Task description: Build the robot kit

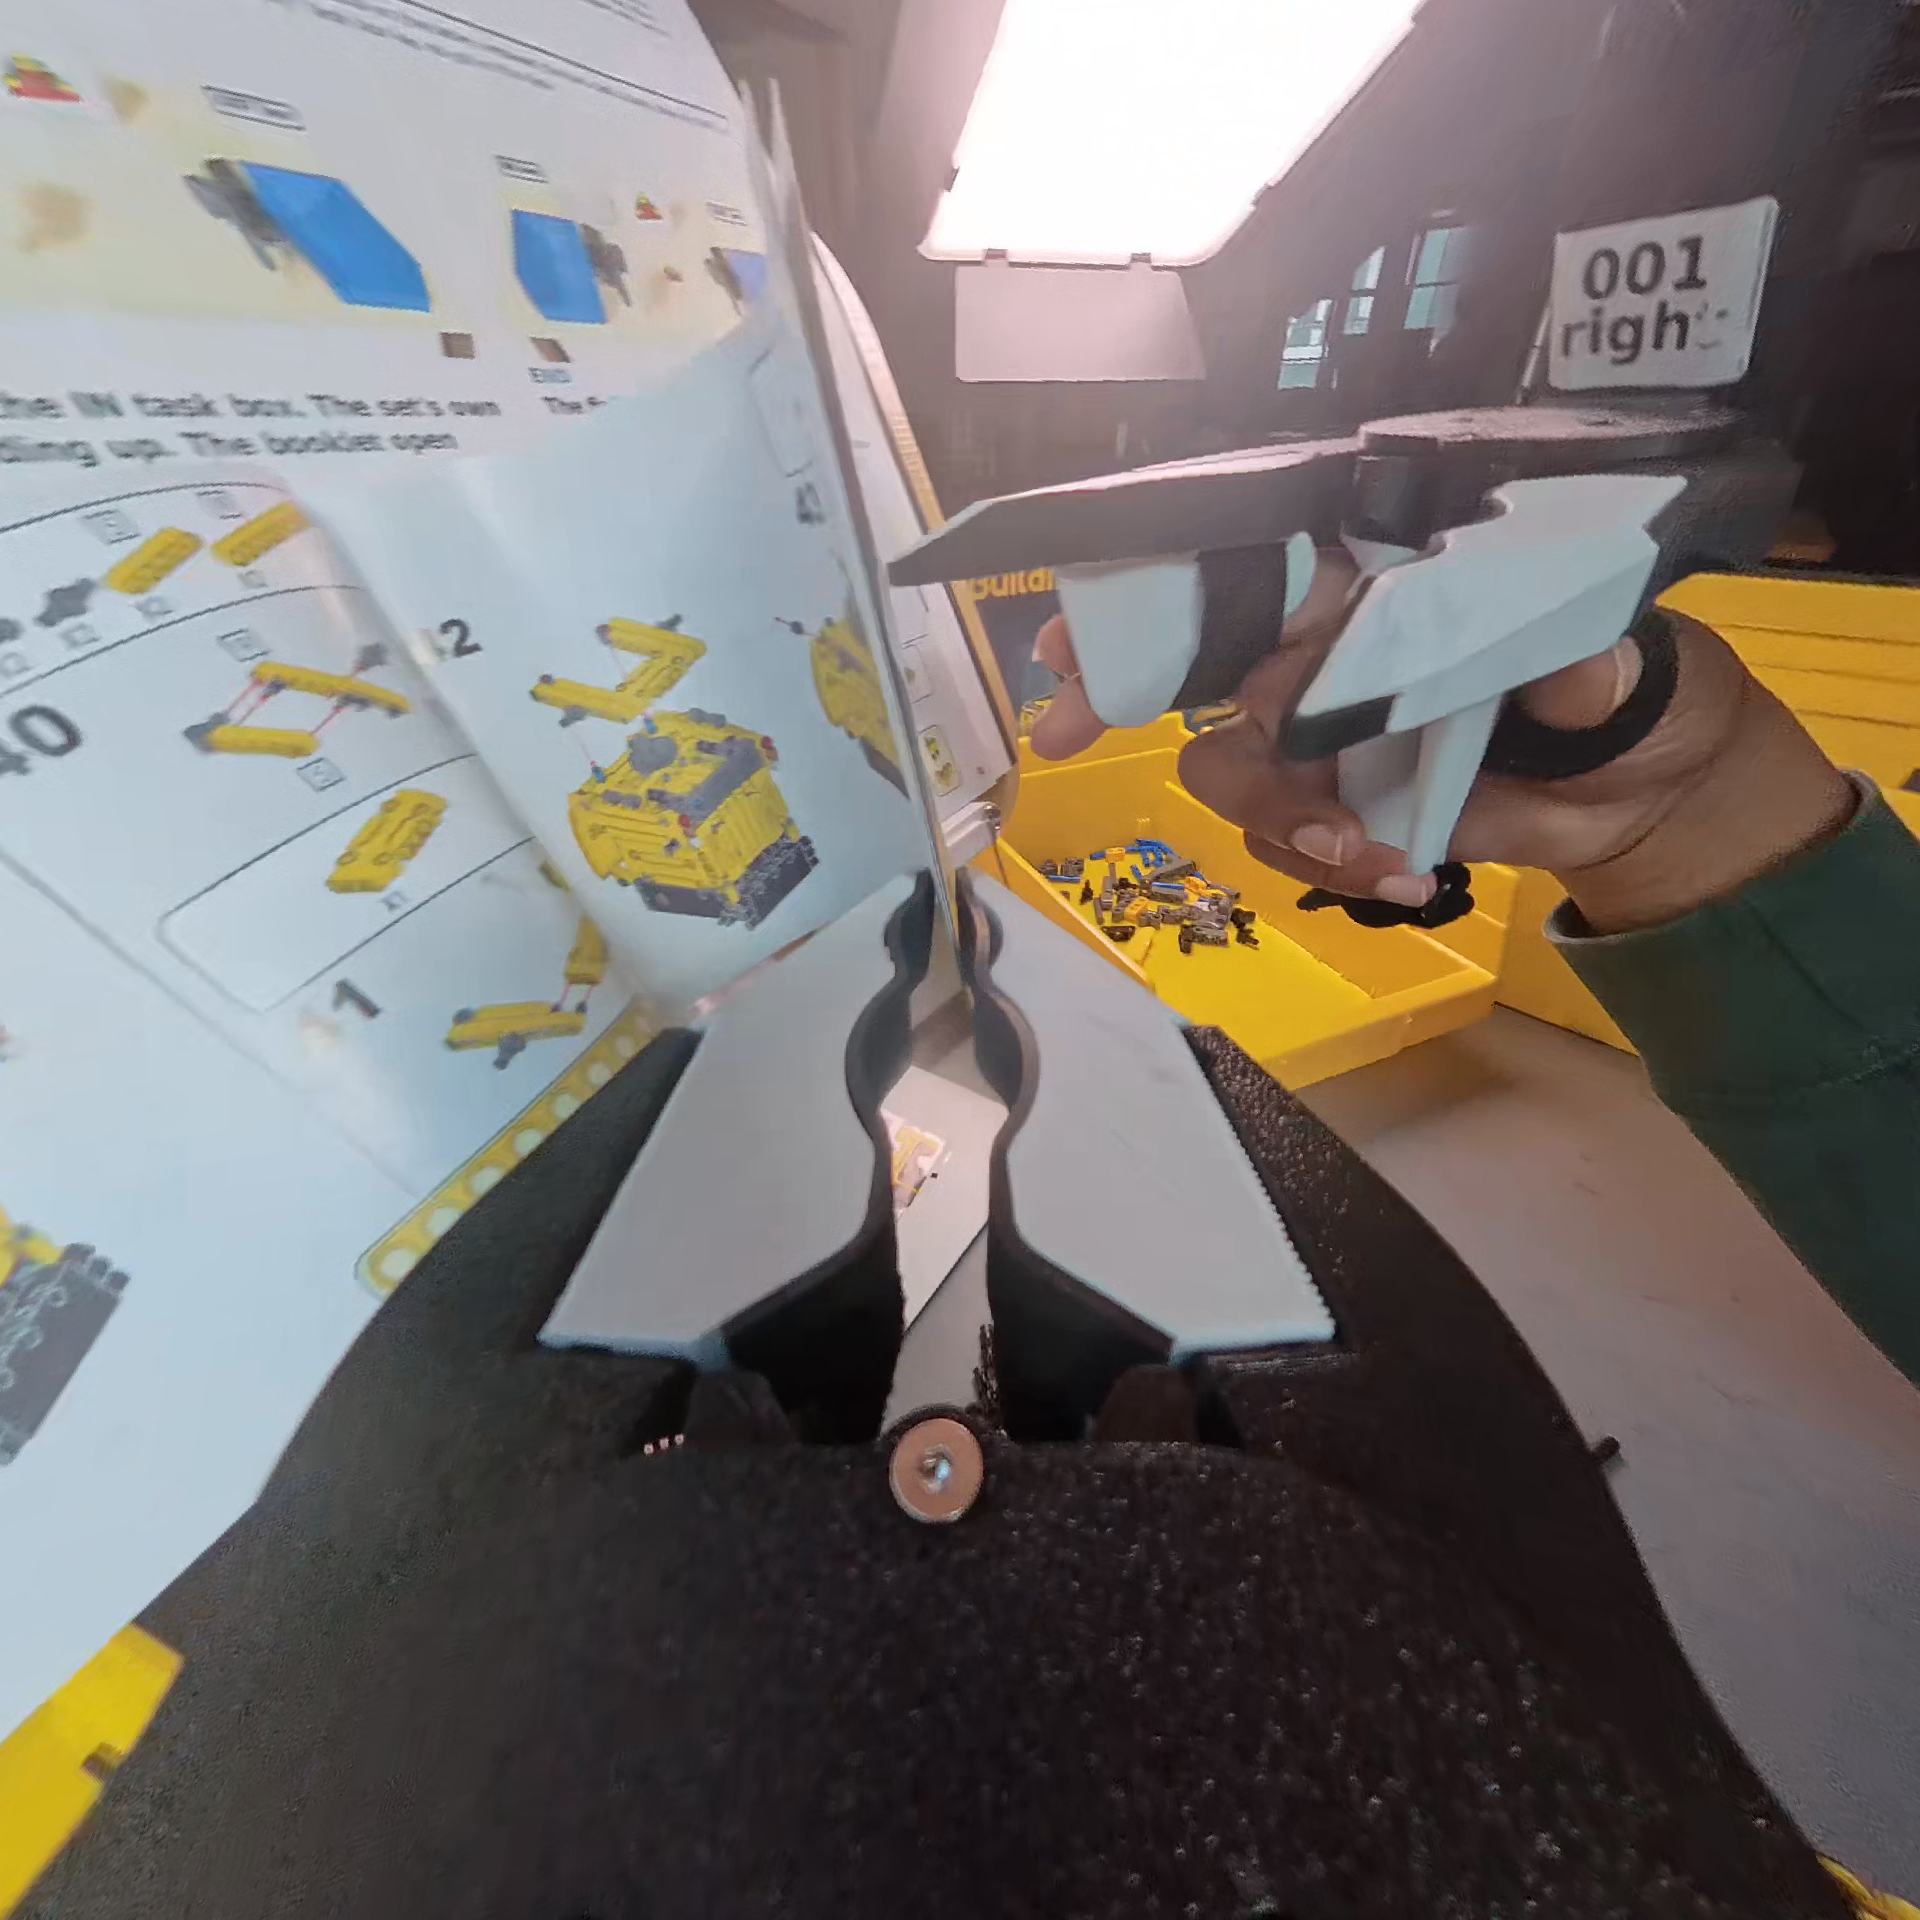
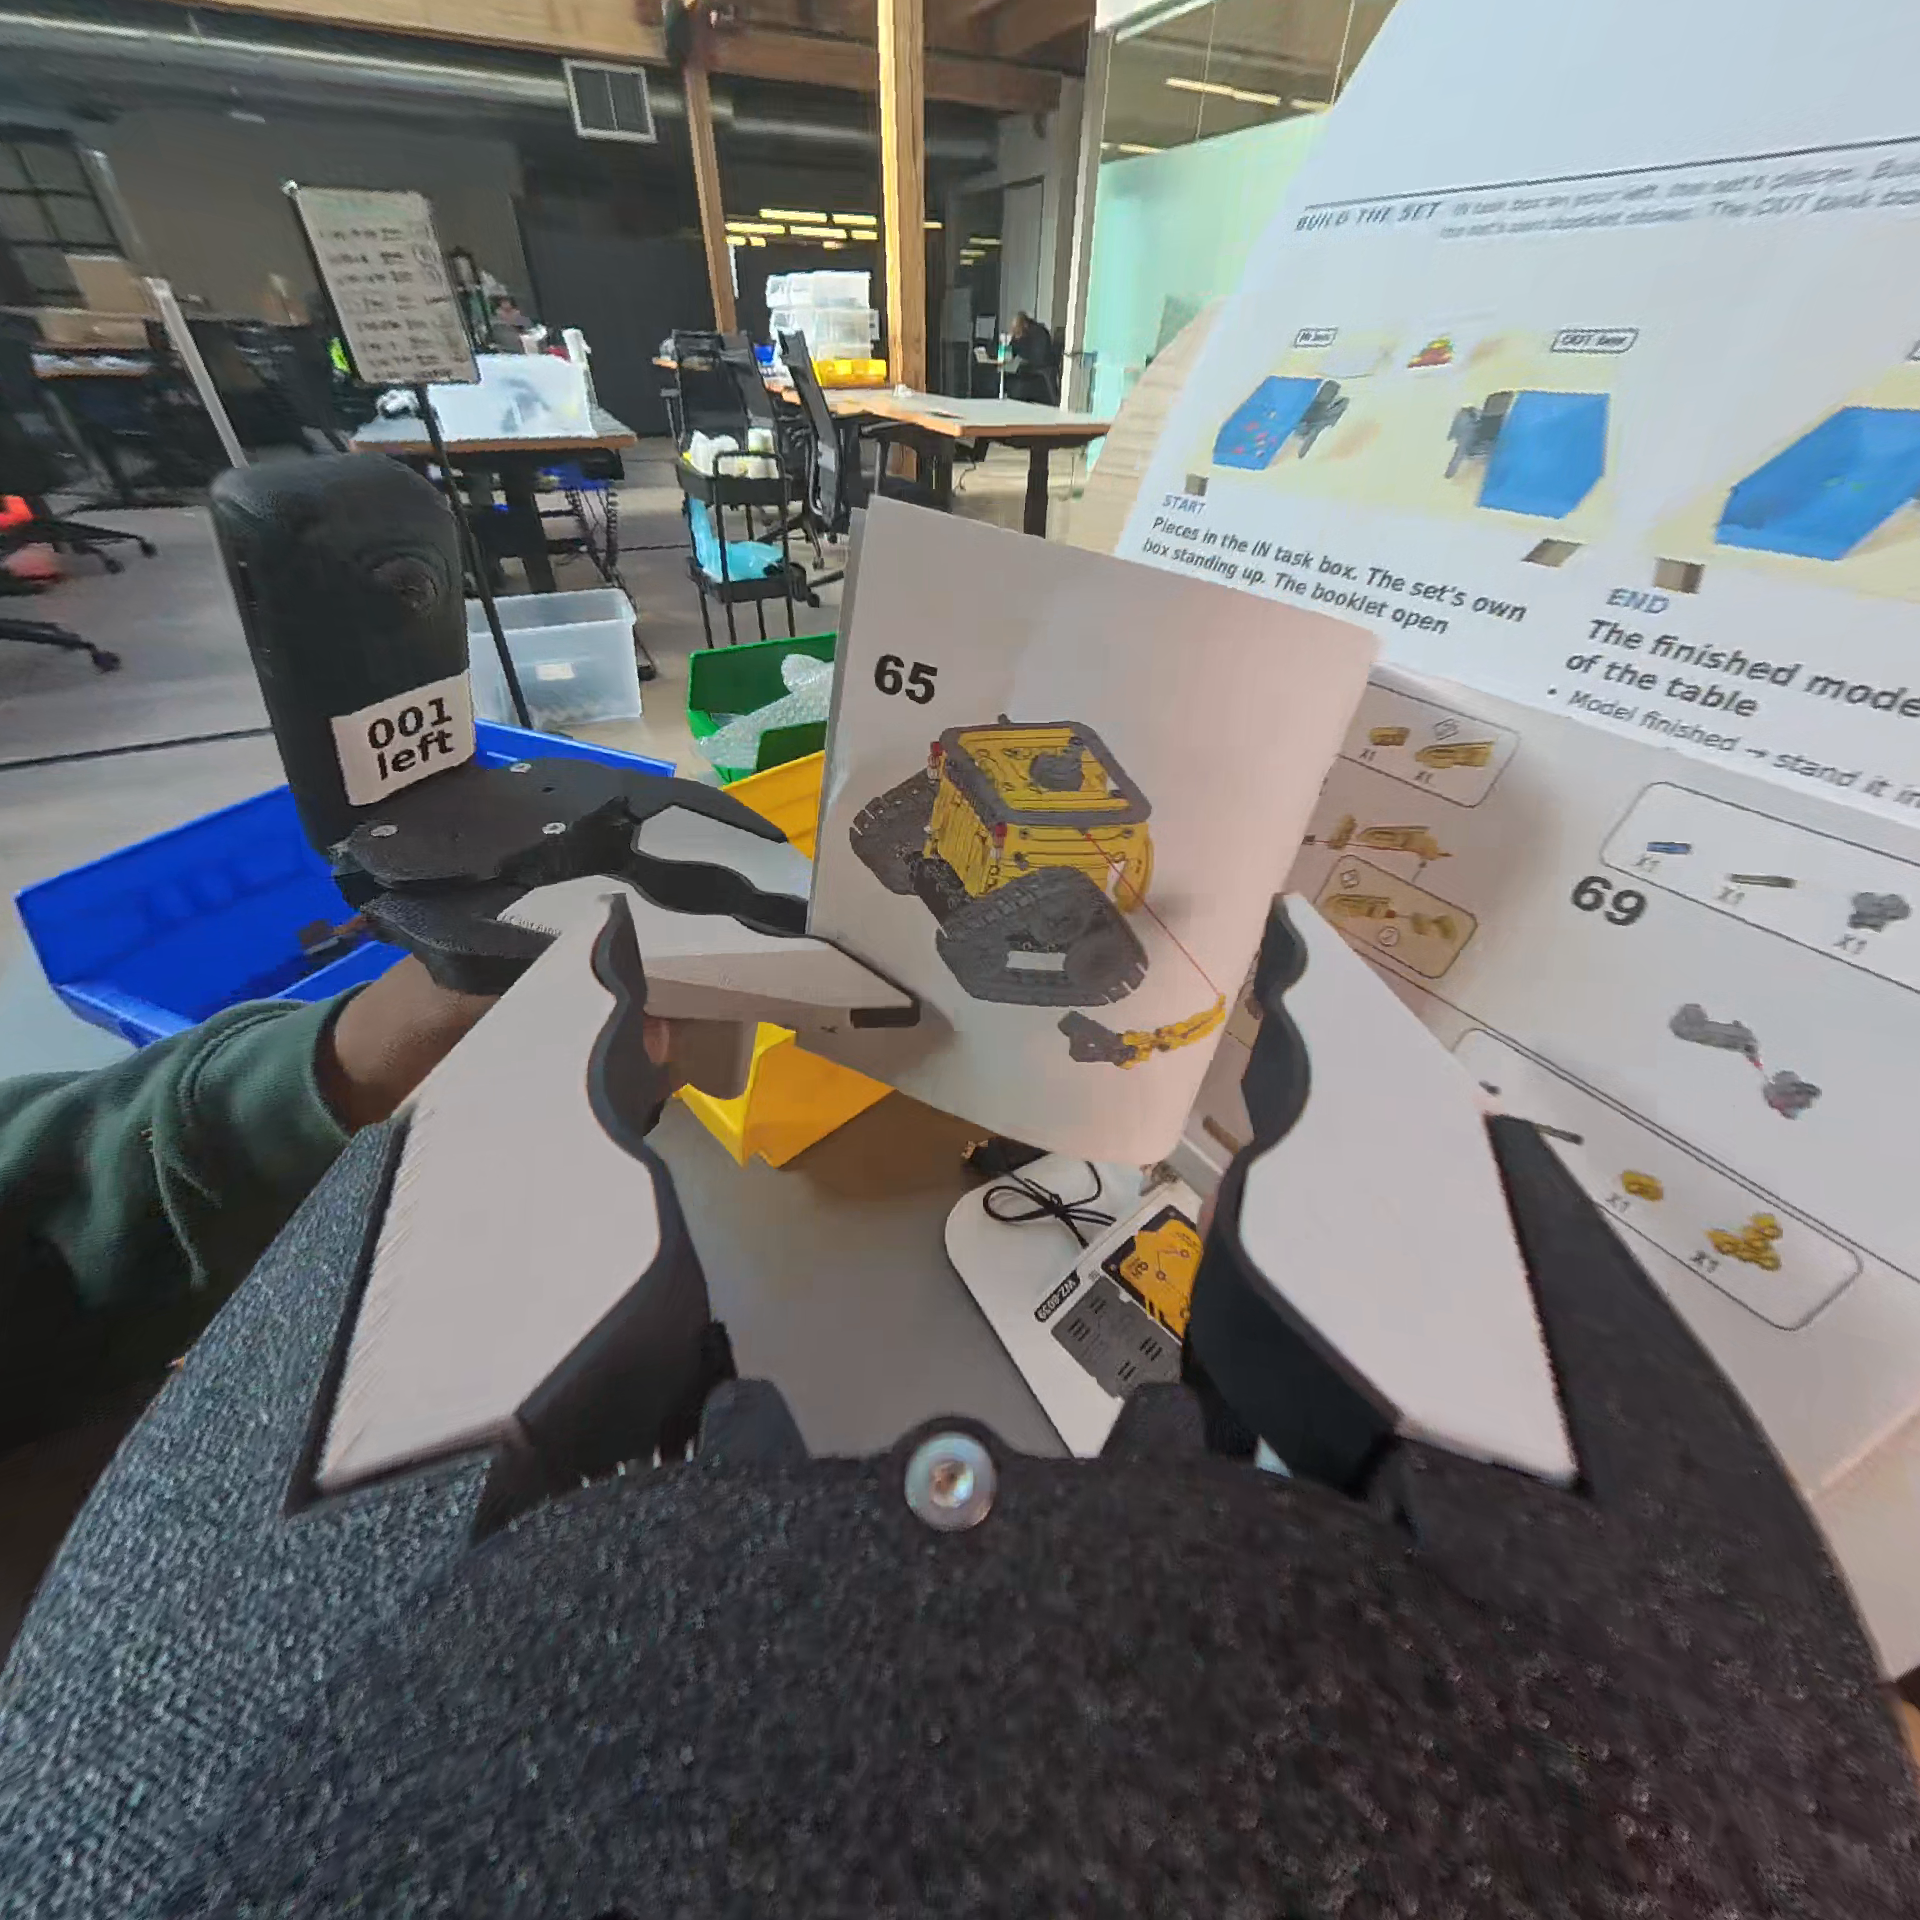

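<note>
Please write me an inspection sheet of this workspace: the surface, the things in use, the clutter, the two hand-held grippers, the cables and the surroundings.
Surface: grey table, partly covered by paper.
Things in use: building booklet, one page lifted; larger instruction sheet standing behind it.
Clutter: yellow bin holding small loose parts; blue bin; green bin; white card lying flat.
Grippers: left hand-held gripper shut on the booklet page; right hand-held gripper open, empty, in front of that page.
Cables: thin black cord coiled on the white card.
Surroundings: open workshop with desks, chairs, a cart, a whiteboard.
</note>
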`<state>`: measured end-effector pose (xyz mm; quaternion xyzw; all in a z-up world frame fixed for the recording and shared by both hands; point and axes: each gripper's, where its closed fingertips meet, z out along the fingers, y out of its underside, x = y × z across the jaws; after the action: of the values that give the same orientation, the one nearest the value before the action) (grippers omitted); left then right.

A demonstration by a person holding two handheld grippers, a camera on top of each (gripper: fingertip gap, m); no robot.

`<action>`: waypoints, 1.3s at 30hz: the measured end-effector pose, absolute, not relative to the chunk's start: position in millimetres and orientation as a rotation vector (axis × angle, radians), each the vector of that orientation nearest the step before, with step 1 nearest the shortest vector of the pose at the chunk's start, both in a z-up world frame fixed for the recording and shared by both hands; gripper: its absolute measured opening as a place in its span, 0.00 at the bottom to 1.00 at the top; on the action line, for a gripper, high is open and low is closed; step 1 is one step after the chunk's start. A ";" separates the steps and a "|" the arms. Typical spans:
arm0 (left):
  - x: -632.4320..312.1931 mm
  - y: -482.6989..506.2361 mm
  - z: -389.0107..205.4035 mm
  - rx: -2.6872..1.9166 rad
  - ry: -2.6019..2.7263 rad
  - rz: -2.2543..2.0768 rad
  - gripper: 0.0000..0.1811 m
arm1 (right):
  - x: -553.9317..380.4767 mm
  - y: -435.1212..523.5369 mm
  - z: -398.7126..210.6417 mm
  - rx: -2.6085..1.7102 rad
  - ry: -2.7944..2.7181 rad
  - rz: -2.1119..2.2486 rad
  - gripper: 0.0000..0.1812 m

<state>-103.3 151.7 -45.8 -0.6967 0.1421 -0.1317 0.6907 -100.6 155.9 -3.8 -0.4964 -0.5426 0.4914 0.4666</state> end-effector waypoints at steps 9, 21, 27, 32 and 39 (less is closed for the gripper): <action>-43.8 146.0 -68.9 -1.601 0.636 -0.296 0.18 | -84.5 196.8 -35.7 -1.461 -1.336 0.830 0.43; -148.2 153.0 -69.1 -1.742 0.316 -0.089 0.14 | -48.8 273.8 -31.8 -1.541 -0.914 1.129 0.35; -170.7 148.0 -63.3 -1.725 0.240 -0.109 0.13 | -46.8 281.0 -35.8 -1.501 -0.852 1.334 0.31; -177.1 146.8 -63.3 -1.726 0.227 -0.104 0.13 | -50.0 283.8 -40.7 -1.507 -0.851 1.315 0.28; -185.7 145.9 -66.7 -1.742 0.212 -0.088 0.13 | -46.6 287.4 -39.3 -1.479 -0.825 1.330 0.17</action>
<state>-185.7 145.9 -66.7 -0.7632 0.0930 -0.0385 0.6383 -46.6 287.4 -39.3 -0.6046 -0.3373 0.5436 0.4745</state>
